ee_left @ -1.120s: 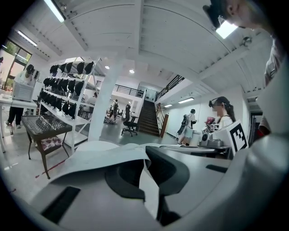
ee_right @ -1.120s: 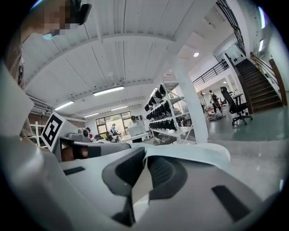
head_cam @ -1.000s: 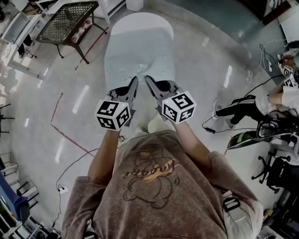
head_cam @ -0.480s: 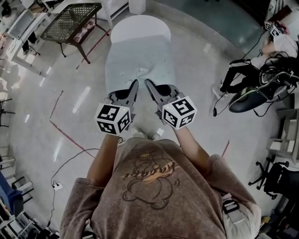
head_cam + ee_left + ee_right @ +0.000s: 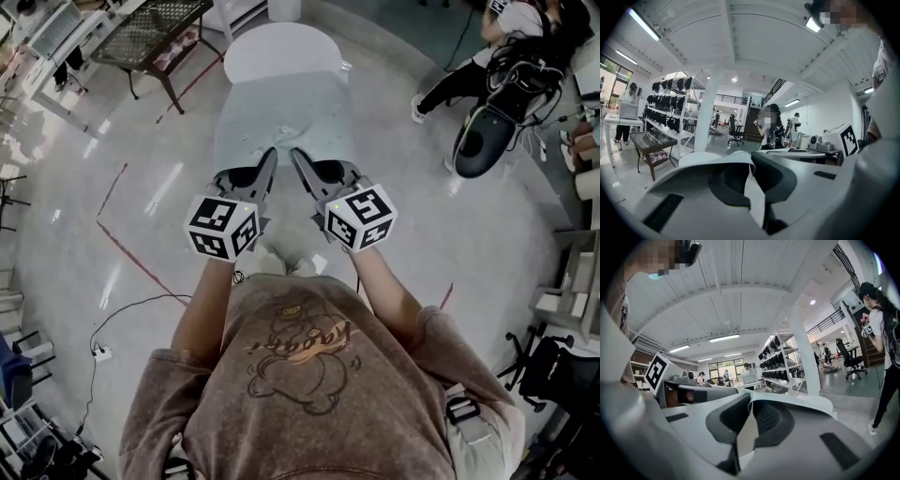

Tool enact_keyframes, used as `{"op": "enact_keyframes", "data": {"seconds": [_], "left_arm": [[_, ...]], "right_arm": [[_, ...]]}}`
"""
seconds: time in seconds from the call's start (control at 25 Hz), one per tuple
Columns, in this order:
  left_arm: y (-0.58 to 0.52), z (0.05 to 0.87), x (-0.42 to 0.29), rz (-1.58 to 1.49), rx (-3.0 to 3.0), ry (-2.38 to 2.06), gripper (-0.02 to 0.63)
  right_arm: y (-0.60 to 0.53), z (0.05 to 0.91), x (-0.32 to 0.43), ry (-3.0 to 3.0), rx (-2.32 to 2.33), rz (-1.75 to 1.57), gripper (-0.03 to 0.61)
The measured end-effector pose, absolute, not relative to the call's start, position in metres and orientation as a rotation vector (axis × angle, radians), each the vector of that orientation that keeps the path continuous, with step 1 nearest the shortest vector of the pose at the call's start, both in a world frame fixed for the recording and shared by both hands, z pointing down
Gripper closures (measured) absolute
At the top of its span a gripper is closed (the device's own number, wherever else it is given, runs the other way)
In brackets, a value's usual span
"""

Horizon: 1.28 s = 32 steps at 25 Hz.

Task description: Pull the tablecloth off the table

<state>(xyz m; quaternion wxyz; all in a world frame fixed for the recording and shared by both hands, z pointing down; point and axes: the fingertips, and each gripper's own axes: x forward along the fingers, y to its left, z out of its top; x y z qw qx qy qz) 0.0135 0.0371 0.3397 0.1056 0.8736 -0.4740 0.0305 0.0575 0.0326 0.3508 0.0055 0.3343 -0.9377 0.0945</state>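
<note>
Tablecloth (image 5: 285, 112) runs straight out ahead of both grippers: a pale strip, long axis going near to far, near edge pinched in the jaws, far end lying on the white desk (image 5: 281, 52). Left gripper (image 5: 269, 161) has its jaws together on that edge, and its own view shows a fold of tablecloth (image 5: 752, 187) squeezed between the pads. Right gripper (image 5: 298, 161), just beside it, same story: jaws clamped on the tablecloth (image 5: 745, 434). They sit level with each other, so neither hand is nearer. The pull wants to come straight back toward the person, along the strip's length. Far end of the desk is bare, so I'd judge the job part-way done. Hard to read is where the desk's near edge sits under the fabric, and how much rests on top against how much hangs in the air. Desk legs are hidden too. The floor right under the grippers is blocked by the person's chest. Off at far left is a mesh-topped table (image 5: 150, 28), well apart from the action.
</note>
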Motion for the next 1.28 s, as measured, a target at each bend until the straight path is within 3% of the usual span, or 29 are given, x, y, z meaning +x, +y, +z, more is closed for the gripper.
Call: {"op": "enact_keyframes", "data": {"seconds": [1.28], "left_arm": [[0.081, 0.313, -0.002, 0.153, 2.647, -1.384, 0.586]], "right_arm": [[0.080, 0.321, 0.037, -2.873, 1.124, 0.226, 0.563]]}}
